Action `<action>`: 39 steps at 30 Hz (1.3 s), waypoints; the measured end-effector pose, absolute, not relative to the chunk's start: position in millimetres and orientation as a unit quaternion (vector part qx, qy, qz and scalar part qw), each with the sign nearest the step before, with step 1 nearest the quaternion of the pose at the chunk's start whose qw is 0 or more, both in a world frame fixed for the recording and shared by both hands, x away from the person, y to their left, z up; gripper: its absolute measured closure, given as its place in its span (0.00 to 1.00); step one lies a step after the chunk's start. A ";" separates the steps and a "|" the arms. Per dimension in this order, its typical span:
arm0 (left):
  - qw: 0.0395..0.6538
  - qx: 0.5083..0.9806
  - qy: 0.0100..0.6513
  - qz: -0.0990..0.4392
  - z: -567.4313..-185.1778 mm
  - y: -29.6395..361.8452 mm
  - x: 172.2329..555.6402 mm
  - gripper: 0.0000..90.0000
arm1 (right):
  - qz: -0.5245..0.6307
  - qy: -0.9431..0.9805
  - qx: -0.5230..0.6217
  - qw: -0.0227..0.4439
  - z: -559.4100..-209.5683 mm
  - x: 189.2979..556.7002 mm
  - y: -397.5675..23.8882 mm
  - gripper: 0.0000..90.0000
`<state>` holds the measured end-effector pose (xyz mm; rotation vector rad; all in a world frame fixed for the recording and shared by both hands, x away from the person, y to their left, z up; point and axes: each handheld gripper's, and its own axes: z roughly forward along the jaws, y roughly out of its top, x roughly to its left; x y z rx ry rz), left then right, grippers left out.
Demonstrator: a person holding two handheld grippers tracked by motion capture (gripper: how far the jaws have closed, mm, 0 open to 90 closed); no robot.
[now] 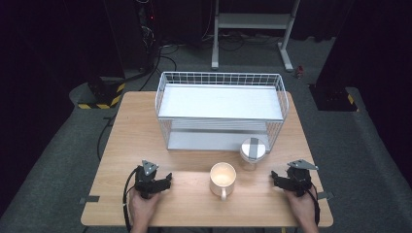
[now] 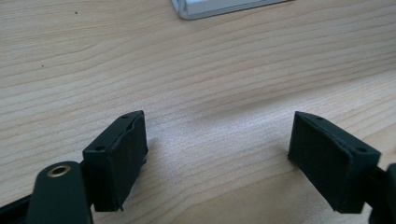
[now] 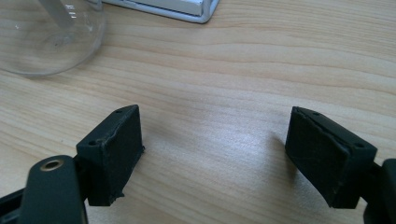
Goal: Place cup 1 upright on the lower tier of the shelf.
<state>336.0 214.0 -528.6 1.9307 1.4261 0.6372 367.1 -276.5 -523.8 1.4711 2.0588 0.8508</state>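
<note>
Both claws stand wide open and hold nothing: the left claw (image 1: 167, 182) and right claw (image 1: 275, 178) rest low over the pale wood-grain desk (image 1: 116, 145). Between them stands a round cream mug (image 1: 222, 178), beside a clear lidded jar (image 1: 252, 153).

Your two claws are matte black all over, left claw (image 1: 167, 181) and right claw (image 1: 275, 177) alike. Each carries a grey three-cornered plate on top and a black cable trailing back past your bare wrists. Up close, the blocky pads (image 2: 122, 161) show small screw holes, plus a brass-ringed hole (image 3: 51, 164) on the arm.
</note>
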 end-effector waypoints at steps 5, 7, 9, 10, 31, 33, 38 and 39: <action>0.323 0.735 0.544 0.243 -528.6 214.0 336.0 0.22 | 0.312 0.753 0.531 0.230 -523.9 365.0 -275.9 0.20; 0.323 0.735 0.544 0.243 -528.6 214.0 336.0 0.22 | 0.313 0.755 0.530 0.229 -523.9 364.9 -276.1 0.19; 0.324 0.735 0.544 0.242 -528.6 214.1 335.9 0.22 | 0.313 0.756 0.528 0.227 -523.9 365.0 -276.5 0.19; 0.324 0.735 0.545 0.242 -528.6 214.1 335.9 0.22 | 0.313 0.757 0.527 0.227 -523.9 365.0 -276.6 0.19; 0.324 0.732 0.548 0.243 -528.7 213.7 335.7 0.23 | 0.353 0.762 0.498 0.217 -516.5 348.4 -263.7 0.17; 0.325 0.732 0.547 0.243 -528.7 214.0 335.8 0.23 | 0.352 0.770 0.488 0.212 -516.6 347.6 -260.1 0.17; 0.324 0.732 0.548 0.243 -528.6 213.8 335.7 0.23 | 0.359 0.775 0.475 0.211 -515.1 345.3 -255.1 0.17; 0.324 0.732 0.548 0.243 -528.6 213.9 335.7 0.23 | 0.362 0.775 0.474 0.209 -514.0 345.0 -251.9 0.17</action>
